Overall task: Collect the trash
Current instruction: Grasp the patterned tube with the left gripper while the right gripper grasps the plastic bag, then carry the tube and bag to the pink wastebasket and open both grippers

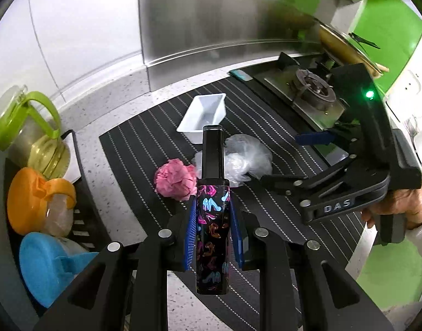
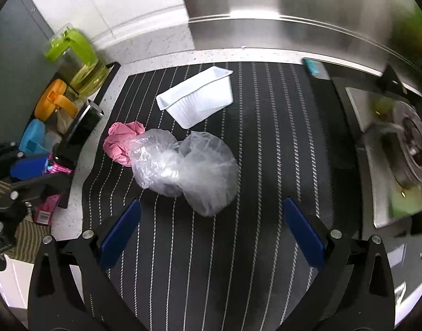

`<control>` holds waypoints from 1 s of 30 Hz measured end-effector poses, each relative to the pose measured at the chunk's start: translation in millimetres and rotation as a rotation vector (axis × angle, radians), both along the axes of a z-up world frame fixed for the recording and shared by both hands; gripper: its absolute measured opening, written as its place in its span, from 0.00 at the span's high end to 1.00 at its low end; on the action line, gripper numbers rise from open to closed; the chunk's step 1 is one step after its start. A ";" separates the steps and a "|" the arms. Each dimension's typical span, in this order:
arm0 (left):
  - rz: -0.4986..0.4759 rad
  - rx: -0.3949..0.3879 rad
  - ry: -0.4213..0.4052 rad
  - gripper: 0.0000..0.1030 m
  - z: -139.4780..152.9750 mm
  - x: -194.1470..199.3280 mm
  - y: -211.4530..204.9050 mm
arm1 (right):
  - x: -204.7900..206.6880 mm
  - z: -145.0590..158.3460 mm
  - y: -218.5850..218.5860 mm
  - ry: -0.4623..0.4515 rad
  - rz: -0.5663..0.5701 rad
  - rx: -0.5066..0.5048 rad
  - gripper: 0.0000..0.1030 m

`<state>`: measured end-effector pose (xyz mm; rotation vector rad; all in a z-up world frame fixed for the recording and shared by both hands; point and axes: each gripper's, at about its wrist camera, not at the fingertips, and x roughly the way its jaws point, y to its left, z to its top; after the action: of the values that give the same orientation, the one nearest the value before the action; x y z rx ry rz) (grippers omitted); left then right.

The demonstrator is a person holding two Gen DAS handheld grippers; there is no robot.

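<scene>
My left gripper (image 1: pixel 213 220) is shut on a tall black bottle (image 1: pixel 213 220) printed with coloured shoes, black cap pointing away. Beyond it on the striped mat lie a crumpled pink paper ball (image 1: pixel 175 179), a crumpled clear plastic bag (image 1: pixel 245 158) and a white plastic tray (image 1: pixel 204 115). My right gripper (image 2: pixel 212 231) is open and empty, just in front of the clear bag (image 2: pixel 188 165). The pink ball (image 2: pixel 122 140) touches the bag's left side. The white tray (image 2: pixel 199 99) lies tilted behind them. The right gripper also shows in the left wrist view (image 1: pixel 290 157).
A black white-striped mat (image 2: pixel 266 138) covers the speckled counter. A gas stove (image 2: pixel 398 149) stands on the right with a pot (image 1: pixel 346 44) on it. Jars with green (image 1: pixel 31 127), orange (image 1: pixel 37 201) and blue (image 1: pixel 51 264) lids stand in a rack on the left. A steel backsplash (image 2: pixel 266 0) runs behind.
</scene>
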<state>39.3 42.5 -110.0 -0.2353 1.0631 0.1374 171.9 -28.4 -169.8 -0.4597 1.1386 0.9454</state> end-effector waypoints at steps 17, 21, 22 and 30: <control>0.052 0.000 0.010 0.78 -3.3 -1.5 8.2 | 4.0 -14.2 14.0 0.033 0.072 -0.009 0.95; 0.015 0.002 -0.006 0.78 6.5 0.4 1.1 | -3.1 7.3 -4.6 0.028 0.025 0.019 0.95; 0.003 0.001 -0.011 0.78 9.1 0.7 -1.2 | -5.7 13.7 -10.7 0.025 0.008 0.026 0.95; -0.173 0.008 -0.065 0.78 33.4 -0.8 -35.1 | -48.2 69.2 -89.3 -0.033 -0.226 0.074 0.95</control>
<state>38.5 7.4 -76.6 -0.1386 1.0132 -0.0211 123.8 -117.7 -100.6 -0.2795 1.0965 0.7771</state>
